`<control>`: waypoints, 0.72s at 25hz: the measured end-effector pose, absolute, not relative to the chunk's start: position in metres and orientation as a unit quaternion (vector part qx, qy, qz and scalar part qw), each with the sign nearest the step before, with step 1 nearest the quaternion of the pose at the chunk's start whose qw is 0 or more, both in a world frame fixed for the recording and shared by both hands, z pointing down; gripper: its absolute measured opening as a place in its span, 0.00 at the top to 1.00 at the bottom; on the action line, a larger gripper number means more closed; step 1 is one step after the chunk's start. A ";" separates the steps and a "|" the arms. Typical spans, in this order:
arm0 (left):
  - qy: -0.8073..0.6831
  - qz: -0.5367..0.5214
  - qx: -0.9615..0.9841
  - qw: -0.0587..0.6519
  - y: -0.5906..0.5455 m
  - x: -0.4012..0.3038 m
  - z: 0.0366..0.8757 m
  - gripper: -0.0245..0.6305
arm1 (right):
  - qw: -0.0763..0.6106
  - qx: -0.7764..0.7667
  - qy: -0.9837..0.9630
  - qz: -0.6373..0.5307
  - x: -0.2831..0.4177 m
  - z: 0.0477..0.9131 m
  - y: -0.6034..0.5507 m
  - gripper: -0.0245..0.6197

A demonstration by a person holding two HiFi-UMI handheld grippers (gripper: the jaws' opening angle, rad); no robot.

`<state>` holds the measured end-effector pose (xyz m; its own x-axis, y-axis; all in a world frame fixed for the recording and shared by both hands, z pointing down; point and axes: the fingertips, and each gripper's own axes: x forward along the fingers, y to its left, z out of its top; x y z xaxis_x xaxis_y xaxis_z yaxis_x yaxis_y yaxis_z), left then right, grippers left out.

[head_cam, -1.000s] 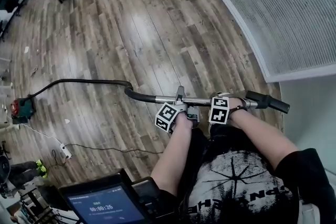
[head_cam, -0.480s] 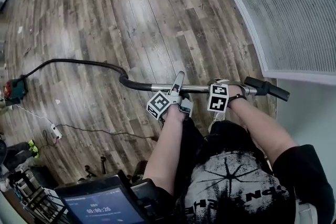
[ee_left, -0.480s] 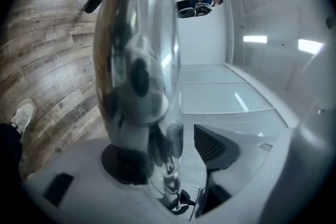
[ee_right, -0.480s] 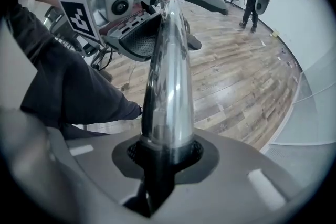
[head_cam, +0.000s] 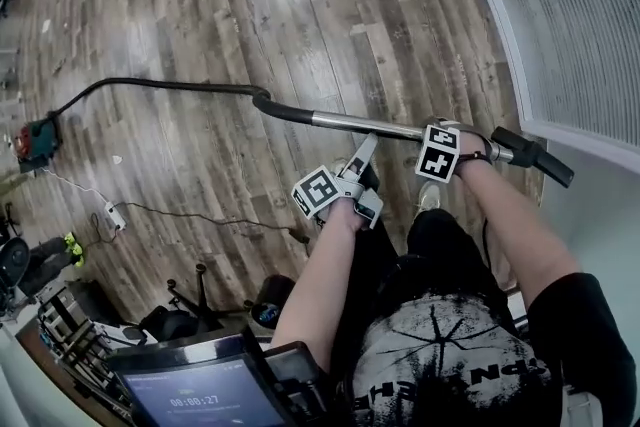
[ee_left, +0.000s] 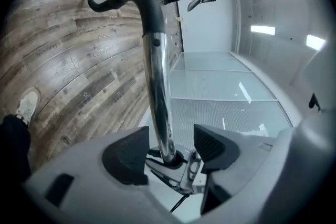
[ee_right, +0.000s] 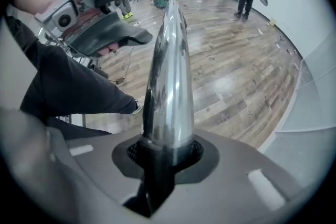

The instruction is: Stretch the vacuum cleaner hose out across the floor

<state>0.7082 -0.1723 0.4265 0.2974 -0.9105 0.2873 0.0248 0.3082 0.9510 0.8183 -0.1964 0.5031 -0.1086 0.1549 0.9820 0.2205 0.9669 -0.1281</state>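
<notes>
Your right gripper [head_cam: 447, 141] clamps the stiff, slick chrome wand [head_cam: 365, 124] at centre right, your left gripper [head_cam: 366, 151] is opening its jaws around it without pressing, and the probably light, limp black hose [head_cam: 180, 84] trails toward the left edge, so pull by the wand.

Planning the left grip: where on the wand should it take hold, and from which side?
Take the straight chrome tube, between the black bend and the right gripper clamped on it: rigid and narrow, while the hose would likely flex. Come from the side facing the person, straddling it crosswise. The left gripper is opening there, tube between its fingers, unpressed.
</notes>
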 end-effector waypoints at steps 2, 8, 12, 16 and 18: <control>-0.479 -0.310 0.493 0.657 -0.167 0.713 0.441 0.64 | 0.658 -0.113 -0.744 -0.009 0.827 0.525 -0.202 0.83; -0.501 -0.190 0.574 0.619 -0.186 0.718 0.501 0.83 | 0.664 -0.085 -0.742 0.025 0.861 0.616 -0.220 0.83; -0.506 -0.158 0.612 0.587 -0.192 0.725 0.540 0.92 | 0.663 -0.089 -0.743 0.017 0.881 0.678 -0.215 0.83; -0.499 -0.141 0.653 0.552 -0.200 0.739 0.578 0.96 | 0.651 -0.087 -0.754 0.007 0.904 0.738 -0.216 0.83; -0.503 -0.123 0.668 0.534 -0.203 0.743 0.601 0.96 | 0.645 -0.082 -0.760 0.005 0.916 0.768 -0.222 0.83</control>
<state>0.7425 -0.2027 0.6009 0.4638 -0.8038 0.3725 -0.5404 0.0765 0.8379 0.9157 -0.2220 0.7676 -0.1555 0.1306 0.9792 0.1188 0.9865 -0.1127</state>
